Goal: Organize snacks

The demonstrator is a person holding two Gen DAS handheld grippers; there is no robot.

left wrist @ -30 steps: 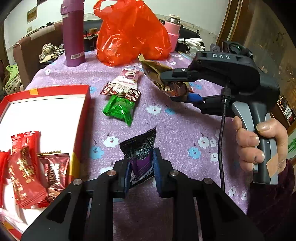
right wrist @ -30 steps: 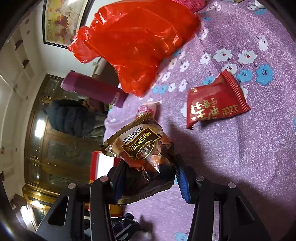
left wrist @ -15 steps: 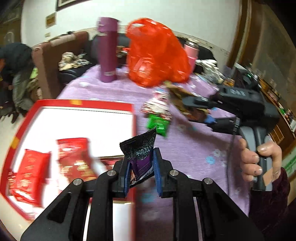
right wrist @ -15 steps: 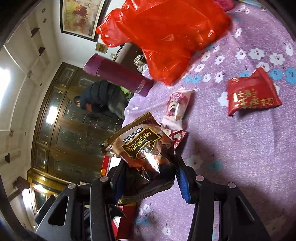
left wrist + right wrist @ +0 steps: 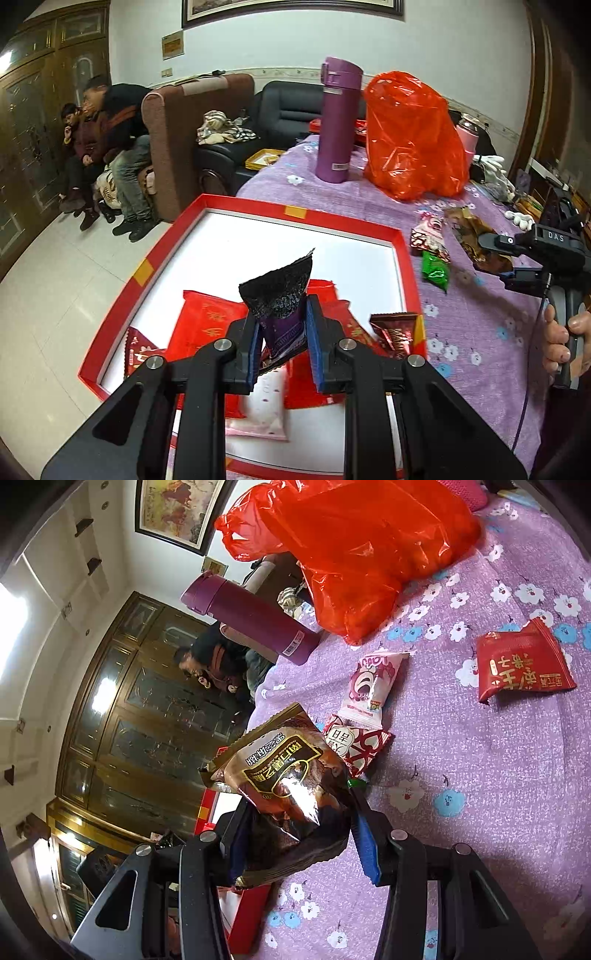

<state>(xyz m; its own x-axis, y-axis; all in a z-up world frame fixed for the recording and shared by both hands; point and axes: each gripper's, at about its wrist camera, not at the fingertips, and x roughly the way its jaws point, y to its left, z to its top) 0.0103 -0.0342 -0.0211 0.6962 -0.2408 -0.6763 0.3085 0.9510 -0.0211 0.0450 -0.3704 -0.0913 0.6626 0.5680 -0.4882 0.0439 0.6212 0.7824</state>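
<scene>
My left gripper (image 5: pixel 282 334) is shut on a dark purple snack packet (image 5: pixel 280 295) and holds it above the red-rimmed box (image 5: pixel 303 216), over several red packets (image 5: pixel 207 321) lying inside. My right gripper (image 5: pixel 299 834) is shut on a brown snack bag (image 5: pixel 284 771), held above the purple flowered tablecloth; it also shows in the left wrist view (image 5: pixel 495 254) right of the box. Loose snacks lie on the cloth: a pink packet (image 5: pixel 373 679), a red-and-white packet (image 5: pixel 354 742), a red packet (image 5: pixel 521 664) and a green packet (image 5: pixel 436 269).
A purple flask (image 5: pixel 338 122), a red plastic bag (image 5: pixel 410 136) and a pink bottle (image 5: pixel 467 136) stand at the table's far side. Sofas with seated people (image 5: pixel 107 147) are beyond the table on the left. The table edge runs along the box's left side.
My left gripper has moved left with the purple packet, from over the cloth to over the box. My right gripper keeps the brown bag and has shifted slightly toward the box.
</scene>
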